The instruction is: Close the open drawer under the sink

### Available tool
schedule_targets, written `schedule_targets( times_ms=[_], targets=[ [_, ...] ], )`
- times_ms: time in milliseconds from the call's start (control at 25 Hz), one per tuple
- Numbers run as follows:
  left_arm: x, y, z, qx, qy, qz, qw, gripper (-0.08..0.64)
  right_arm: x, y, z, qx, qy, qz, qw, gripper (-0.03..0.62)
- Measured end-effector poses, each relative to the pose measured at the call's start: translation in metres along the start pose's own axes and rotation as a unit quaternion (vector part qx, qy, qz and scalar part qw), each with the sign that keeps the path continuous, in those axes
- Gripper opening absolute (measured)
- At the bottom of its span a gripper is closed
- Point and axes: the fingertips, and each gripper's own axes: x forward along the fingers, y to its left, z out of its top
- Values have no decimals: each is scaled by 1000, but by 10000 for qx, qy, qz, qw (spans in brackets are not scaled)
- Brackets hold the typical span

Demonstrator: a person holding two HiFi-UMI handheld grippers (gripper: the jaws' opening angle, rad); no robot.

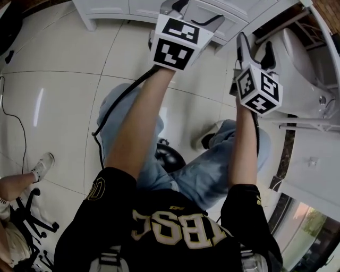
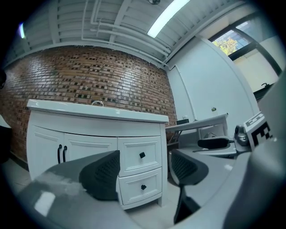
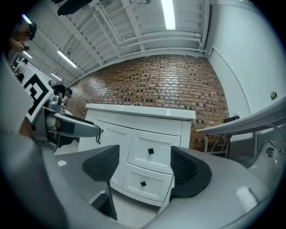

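Note:
The white sink cabinet (image 2: 94, 134) stands against a brick wall, with two drawers on its right side. The upper drawer (image 2: 140, 155) and lower drawer (image 2: 143, 187) each carry a small black knob, and both fronts look flush with the cabinet. My left gripper (image 2: 145, 172) is open and empty and points level at the drawers from a short way off. My right gripper (image 3: 145, 167) is also open and empty, facing the same drawers (image 3: 150, 152). In the head view both marker cubes are held out ahead, the left (image 1: 172, 40) and the right (image 1: 258, 87), short of the cabinet (image 1: 133, 10).
A white folding table (image 2: 196, 125) stands right of the cabinet, close to my right gripper. The cabinet's left side has two doors with black handles (image 2: 61, 153). A black cable (image 1: 101, 143) trails over the tiled floor. Another person's shoe (image 1: 42, 166) and a chair base (image 1: 32, 223) are at lower left.

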Motion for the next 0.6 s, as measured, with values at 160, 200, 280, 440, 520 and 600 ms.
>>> schedule_targets(
  times_ms=[160, 200, 280, 440, 520, 600],
  targets=[
    [3, 1, 6, 56, -74, 123, 9999, 364, 10, -6, -1, 149, 13, -42, 9999, 354],
    [4, 3, 7, 93, -79, 173, 9998, 364, 13, -6, -2, 194, 29, -35, 9998, 354],
    [5, 6, 5, 112, -63, 270, 9996, 364, 21, -4, -6, 278, 68, 15, 9996, 353],
    [15, 7, 5, 129, -37, 442, 9989, 364, 38, -8, -10, 258, 74, 145, 9995, 350],
    [22, 3, 10, 201, -55, 489, 9986, 364, 43, -20, -10, 140, 47, 79, 9999, 350],
    [30, -1, 17, 262, -102, 514, 9983, 364, 47, -35, -9, 17, 10, -42, 10000, 350]
  ],
)
